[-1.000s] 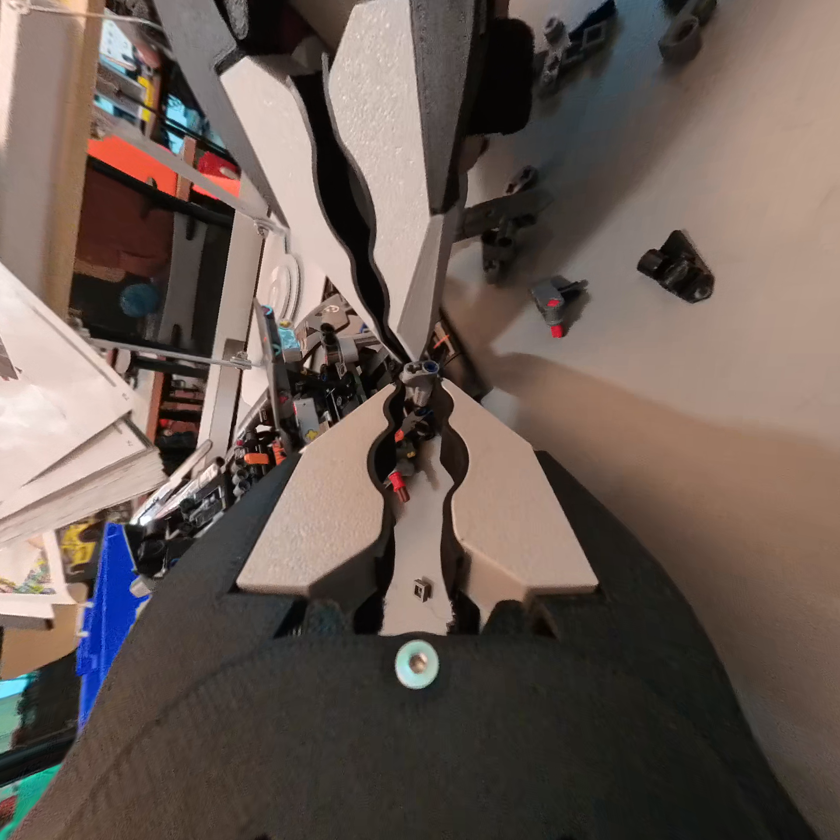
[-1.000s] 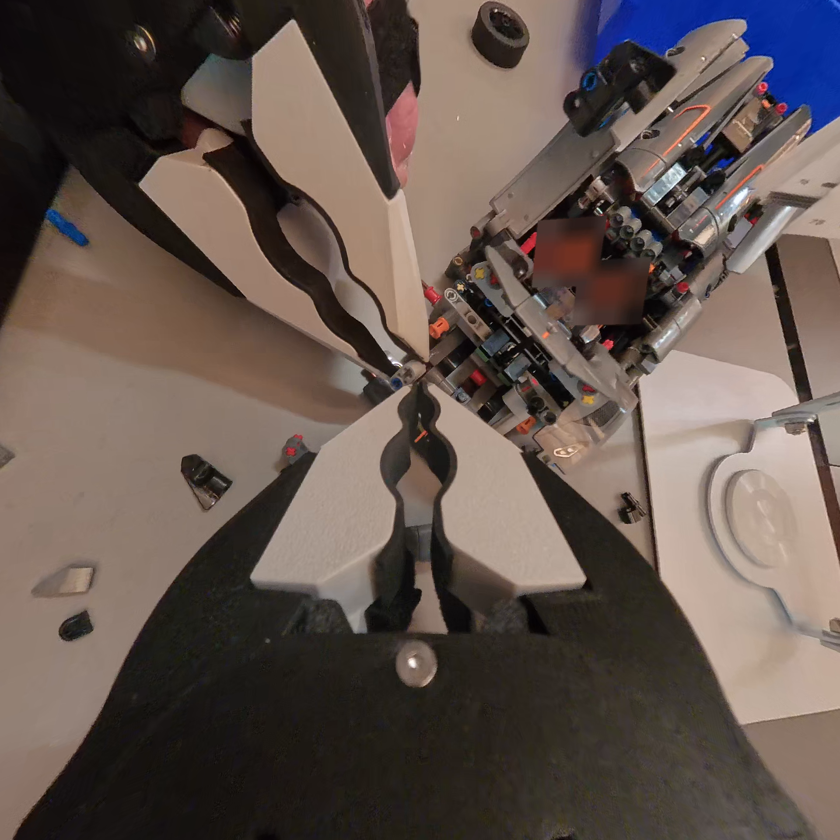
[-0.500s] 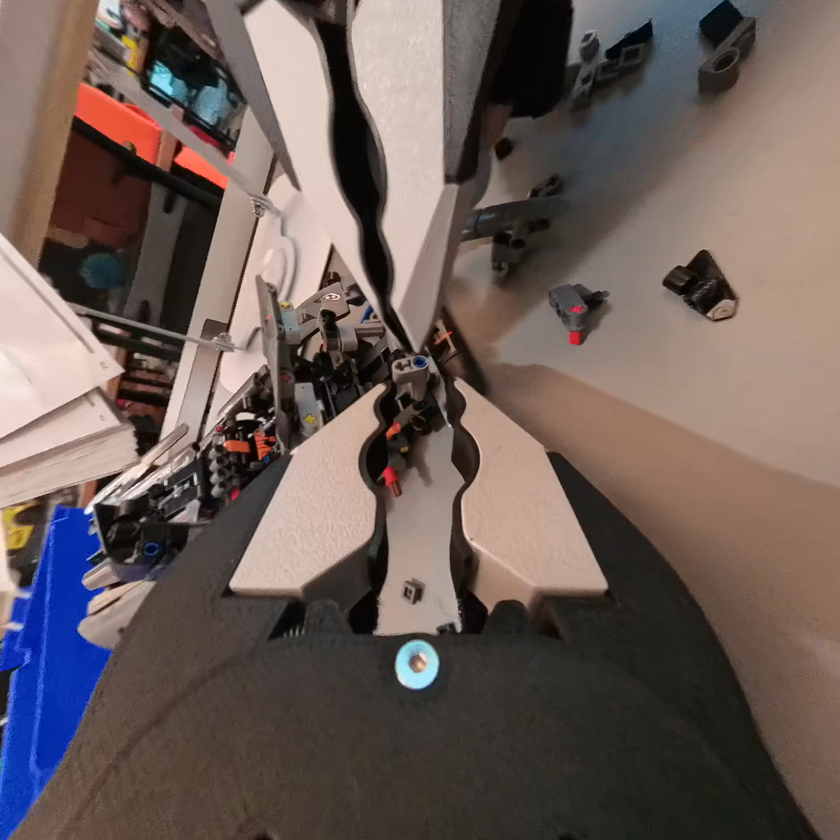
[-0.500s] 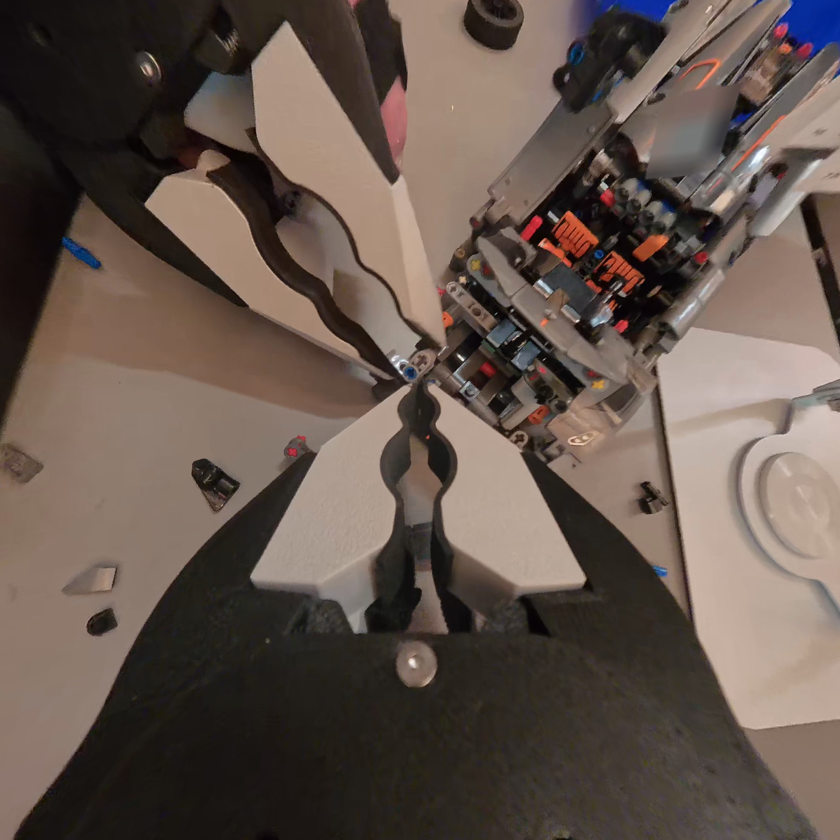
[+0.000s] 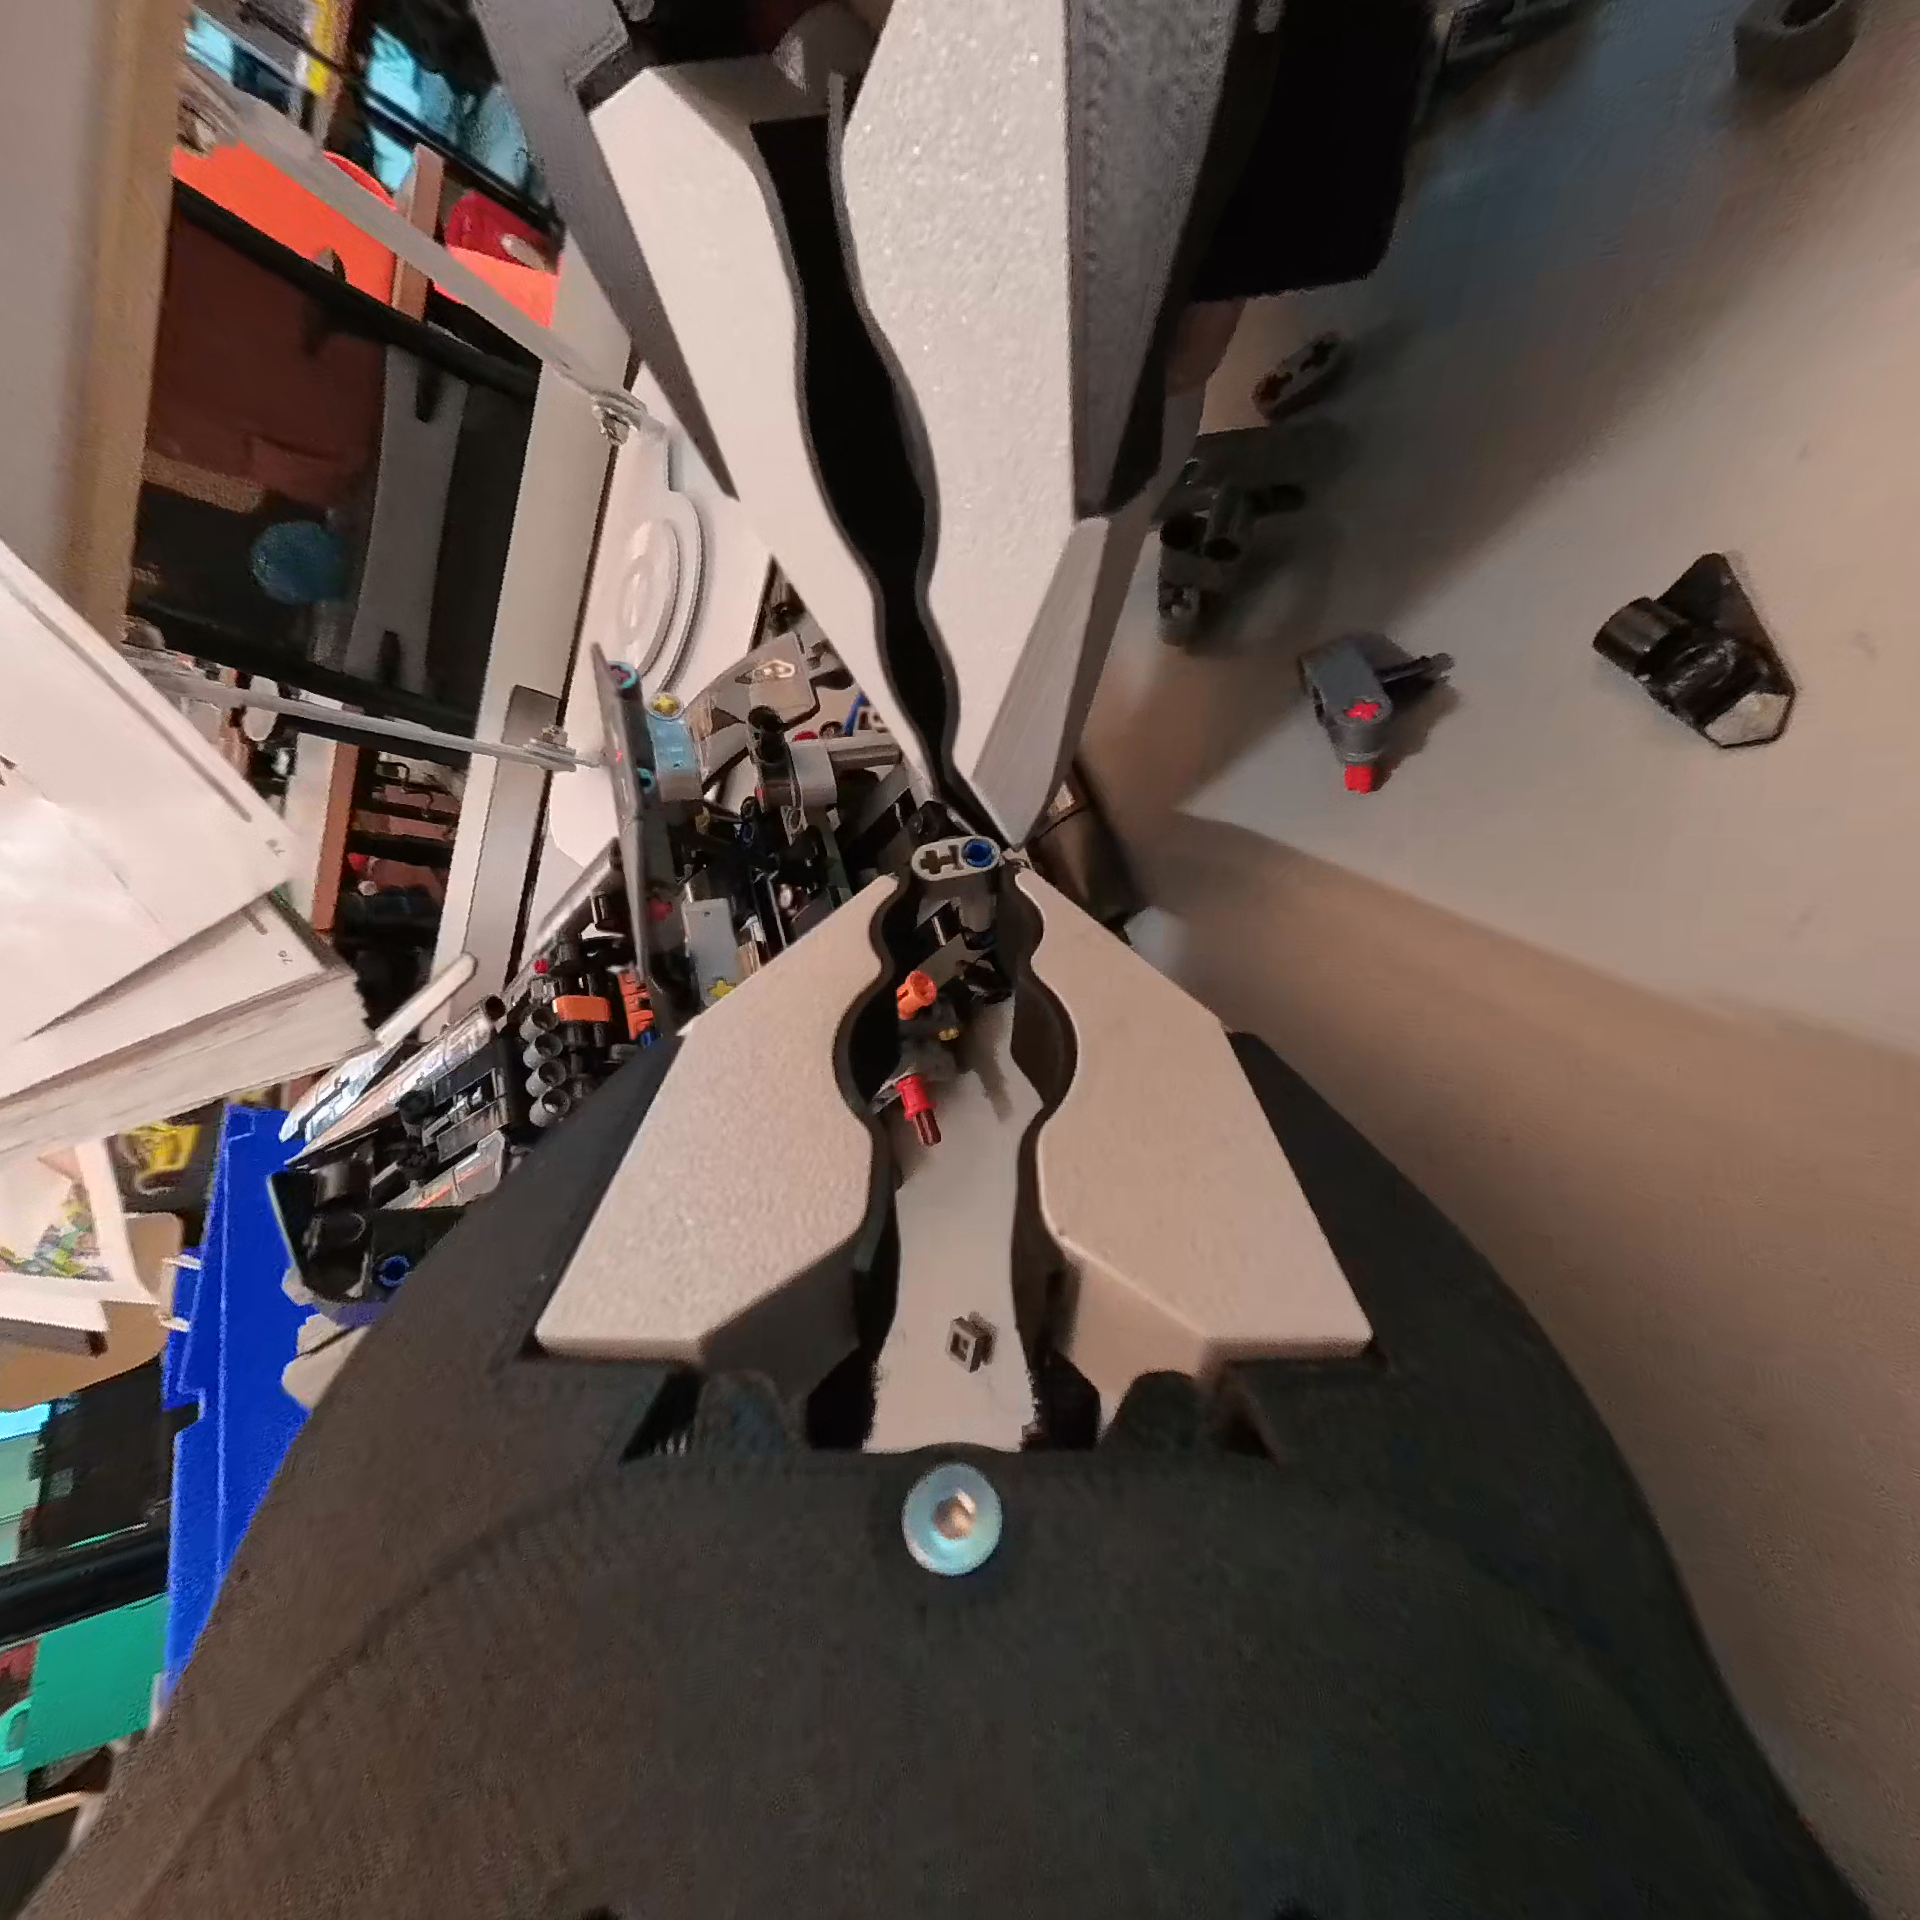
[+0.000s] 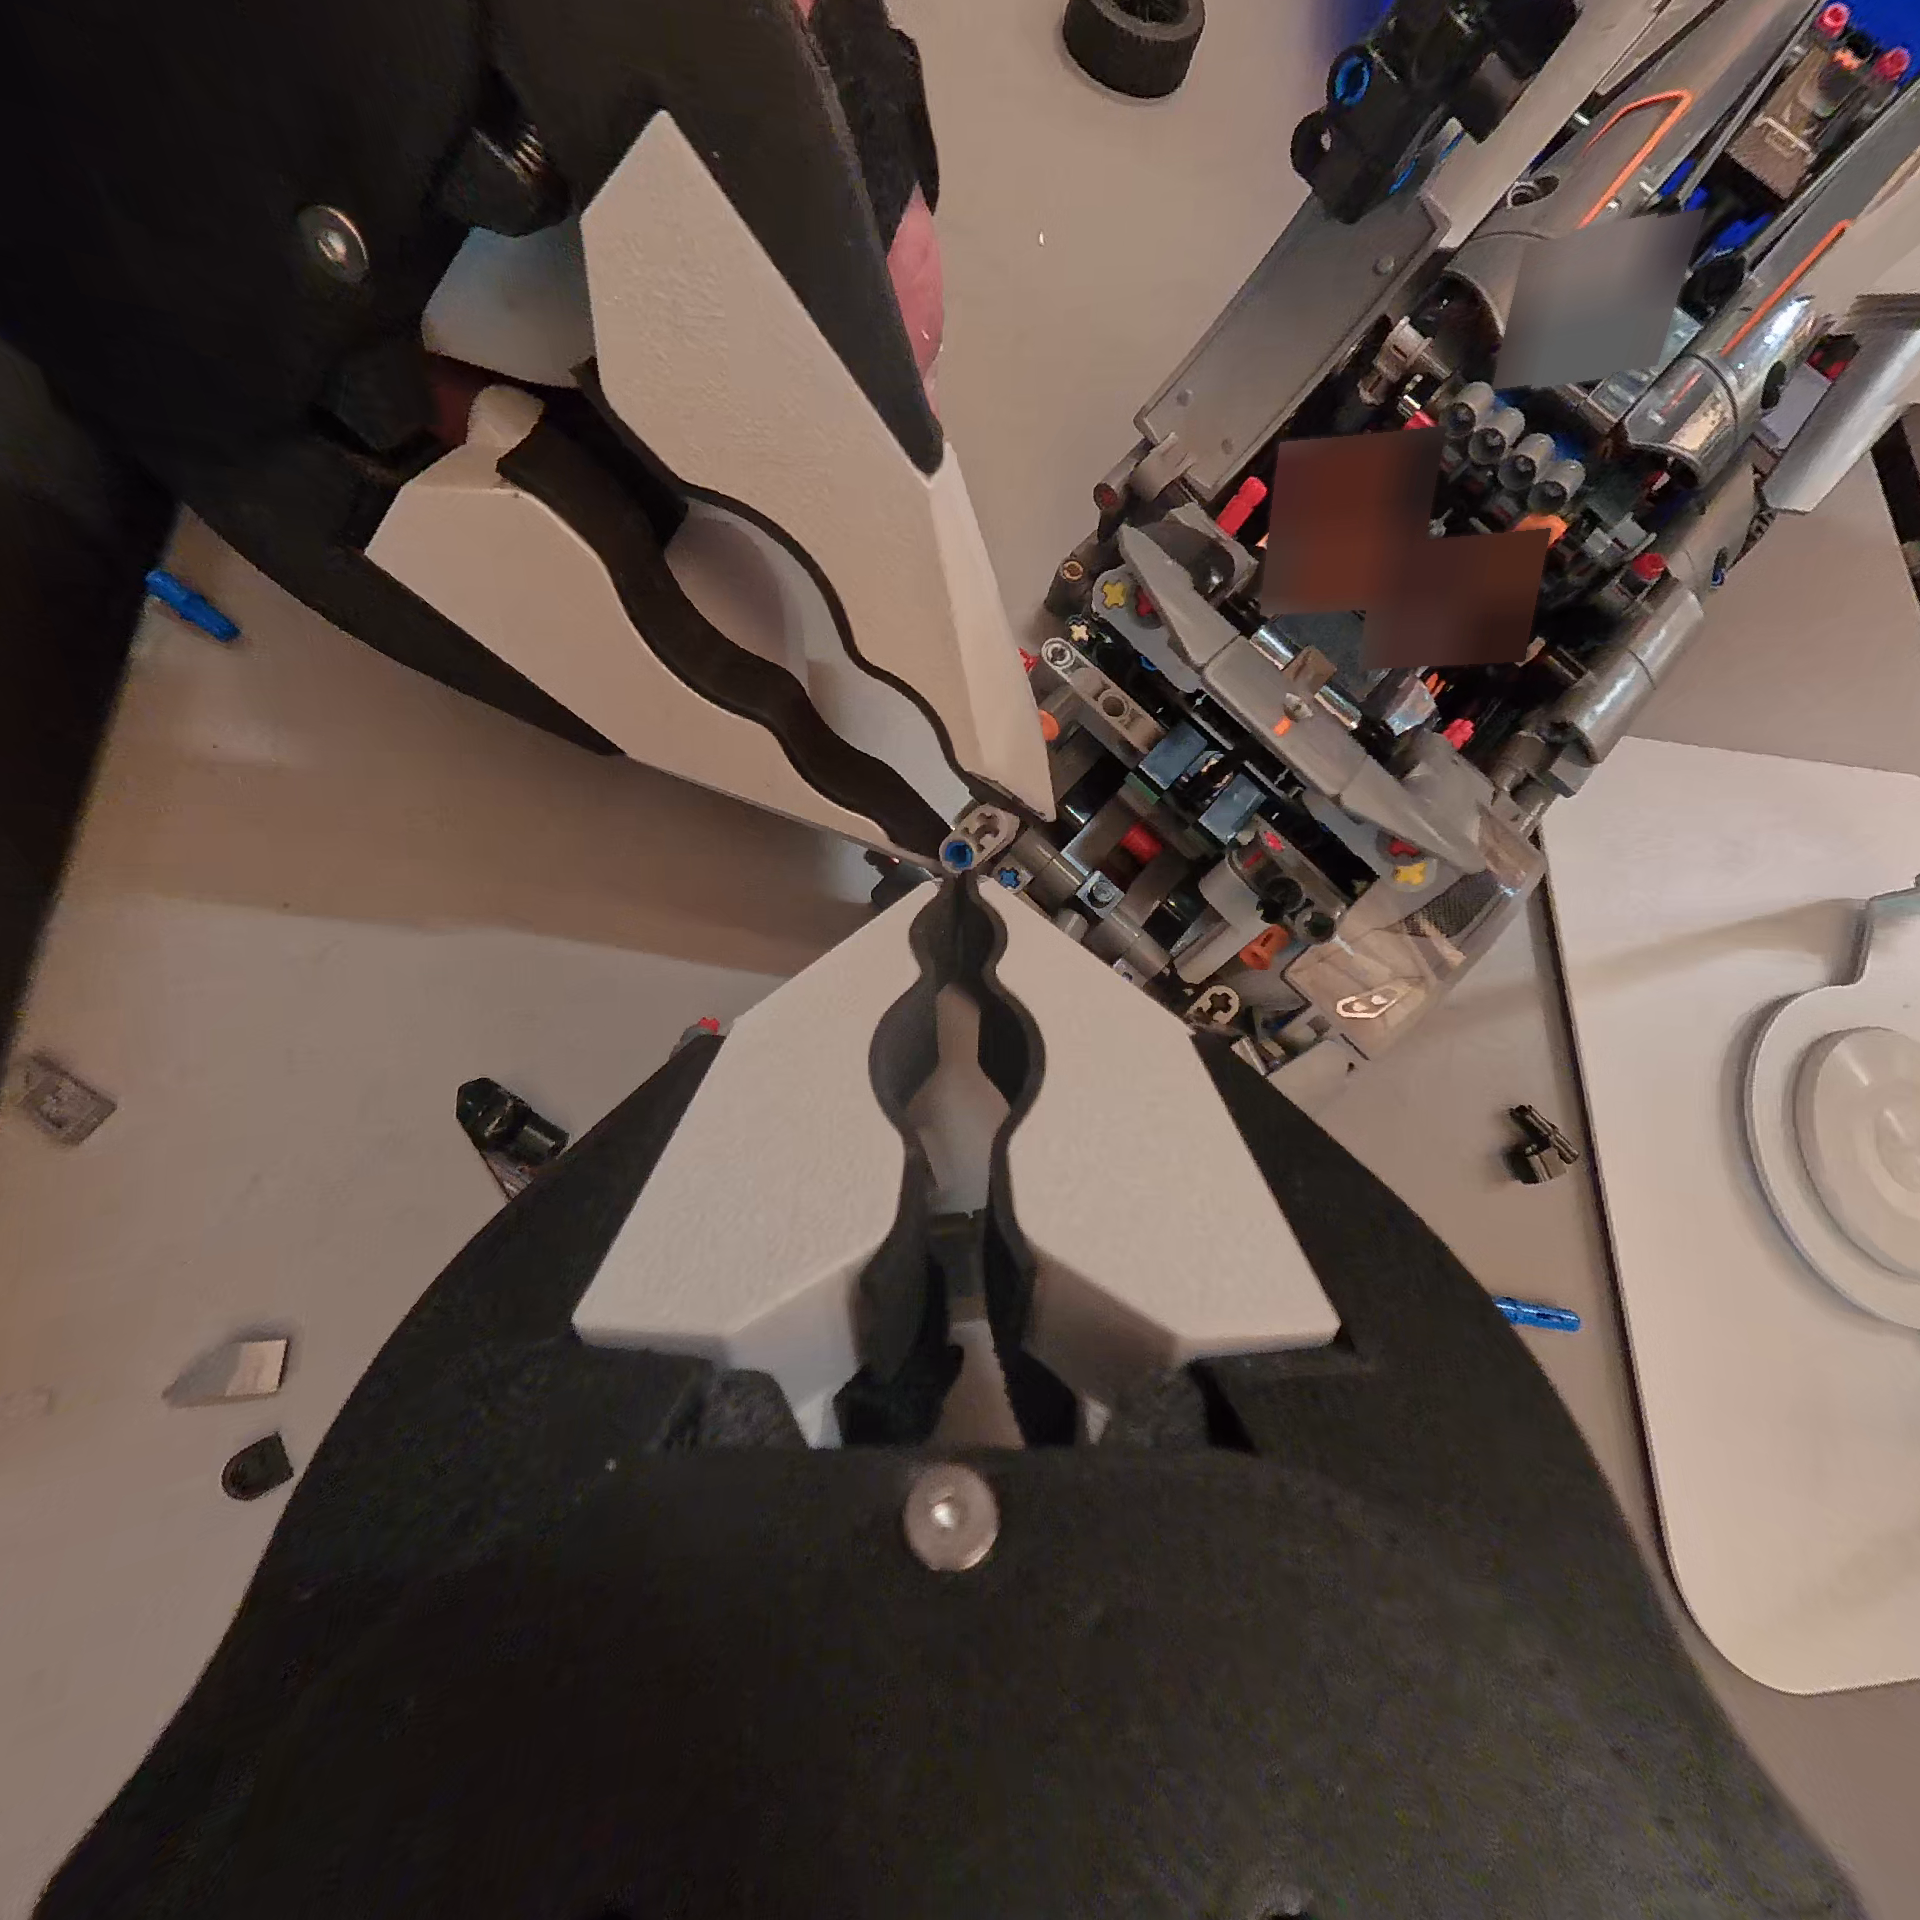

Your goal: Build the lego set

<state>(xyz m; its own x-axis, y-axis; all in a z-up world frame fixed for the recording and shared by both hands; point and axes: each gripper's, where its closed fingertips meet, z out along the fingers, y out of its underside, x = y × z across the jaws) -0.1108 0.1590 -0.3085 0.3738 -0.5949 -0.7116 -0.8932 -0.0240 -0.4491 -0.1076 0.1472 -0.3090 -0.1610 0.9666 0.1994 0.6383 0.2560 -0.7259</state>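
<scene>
Your left gripper [image 5: 956,878] has its jaws drawn narrow around a small grey connector with a blue pin [image 5: 951,858], pinched right at the tips; in the right wrist view the same connector [image 6: 977,836] sits at the left gripper's [image 6: 961,831] tips. Your right gripper [image 6: 958,896] has its jaws pressed together, tips meeting just at 6 o'clock of that connector; whether they nip anything I cannot tell. In the left wrist view the right gripper [image 5: 982,810] comes down from 12 o'clock, tips touching the connector's upper edge. The lego model [image 6: 1403,675], grey with orange and red bits, lies at 2 o'clock of your right gripper, its near corner just beside the connector. From the left wrist view the lego model [image 5: 665,935] spreads toward 9 o'clock of the tips. Writing: a small mark shows on a grey panel [image 6: 1361,1003] at the model's near end, too small to make out; printed booklets [image 5: 135,883] at 9 o'clock in the left view, text blurred. Loose parts on the table [image 6: 260,987]: a grey piece with red pin [image 5: 1356,717] and a black wedge [image 5: 1694,665] at 2 o'clock in the left view; a black tyre [image 6: 1127,42] at 12 o'clock and a blue pin [image 6: 1538,1314] at 4 o'clock in the right view. A blue bin [image 5: 223,1351] sits at 8 o'clock in the left view.
</scene>
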